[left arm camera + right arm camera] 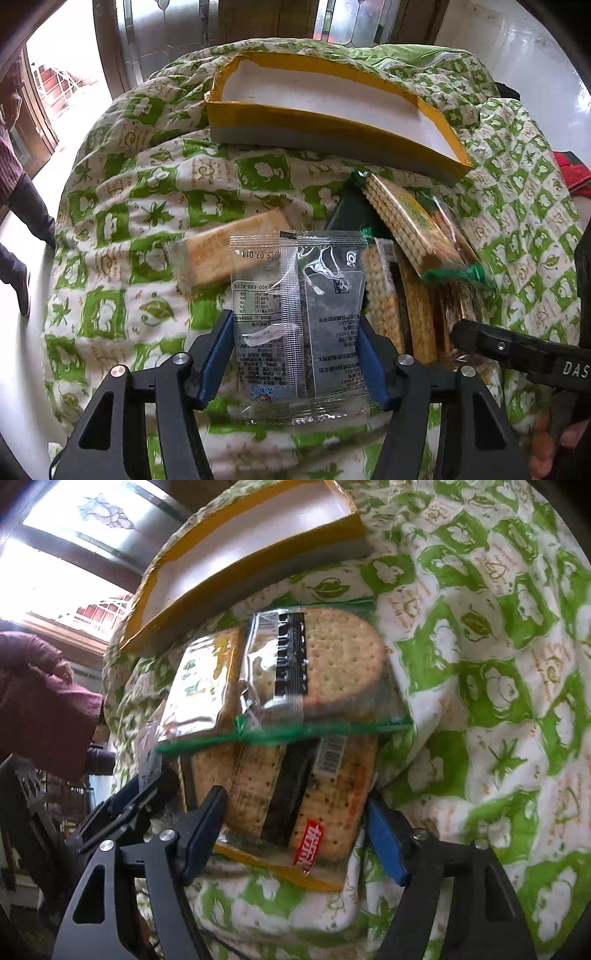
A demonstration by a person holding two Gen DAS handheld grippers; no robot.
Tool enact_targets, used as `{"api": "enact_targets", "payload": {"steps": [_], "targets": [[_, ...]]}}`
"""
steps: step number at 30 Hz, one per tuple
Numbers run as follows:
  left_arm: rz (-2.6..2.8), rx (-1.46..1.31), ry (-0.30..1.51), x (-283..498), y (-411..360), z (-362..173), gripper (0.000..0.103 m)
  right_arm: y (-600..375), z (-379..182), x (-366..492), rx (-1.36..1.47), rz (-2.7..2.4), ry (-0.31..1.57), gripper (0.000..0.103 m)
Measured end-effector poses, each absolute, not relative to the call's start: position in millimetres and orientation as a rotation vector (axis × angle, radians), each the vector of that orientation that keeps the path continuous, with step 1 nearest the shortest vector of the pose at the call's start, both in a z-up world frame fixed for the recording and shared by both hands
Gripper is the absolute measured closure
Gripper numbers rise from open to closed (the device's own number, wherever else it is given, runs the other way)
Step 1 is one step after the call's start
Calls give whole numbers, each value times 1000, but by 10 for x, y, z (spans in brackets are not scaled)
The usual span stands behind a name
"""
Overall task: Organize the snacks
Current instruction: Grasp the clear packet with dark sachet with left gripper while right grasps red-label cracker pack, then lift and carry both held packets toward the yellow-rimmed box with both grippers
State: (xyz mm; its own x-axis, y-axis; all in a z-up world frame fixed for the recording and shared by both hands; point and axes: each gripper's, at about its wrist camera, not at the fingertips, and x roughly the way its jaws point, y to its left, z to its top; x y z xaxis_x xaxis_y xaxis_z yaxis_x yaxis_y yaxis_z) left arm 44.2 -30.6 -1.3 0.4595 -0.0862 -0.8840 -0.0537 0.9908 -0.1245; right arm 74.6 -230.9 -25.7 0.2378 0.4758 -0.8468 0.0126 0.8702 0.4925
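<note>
The left hand-held gripper (297, 354) has its blue pads against both edges of a clear-wrapped snack packet (299, 325), so it holds that packet at a middling width, on the near side of the yellow-rimmed box (332, 125). The film is slick and limp; in my judgement it could buckle or slide out on the way to the box, since only its thin edges are pinched. The right hand-held gripper (295, 823) straddles a cracker pack (306, 794); its left pad touches the wrapper, but I cannot tell whether the right pad presses. A second cracker pack (314, 672), between this one and the box, overlaps its far end, so lifting may drag that one across the green-patterned quilt (480, 664). The two tools also work close together and could knock each other.

Readable writing: a date code "07.01A" and digits "400-699-418" on the clear packet, upside down; a barcode and a red label, illegible, on the cracker pack; "DAS" on the other tool's arm.
</note>
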Motion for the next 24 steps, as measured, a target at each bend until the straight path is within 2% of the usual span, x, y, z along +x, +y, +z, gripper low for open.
{"api": "enact_targets", "payload": {"steps": [10, 17, 24], "targets": [[-44, -131, 1097, 206, -351, -4, 37, -2298, 66, 334, 163, 411, 1244, 33], [-30, -125, 1116, 253, -373, -50, 37, -2265, 39, 390, 148, 356, 1284, 32], [-23, -118, 1122, 328, -441, -86, 37, -2189, 161, 481, 58, 308, 1226, 29]]}}
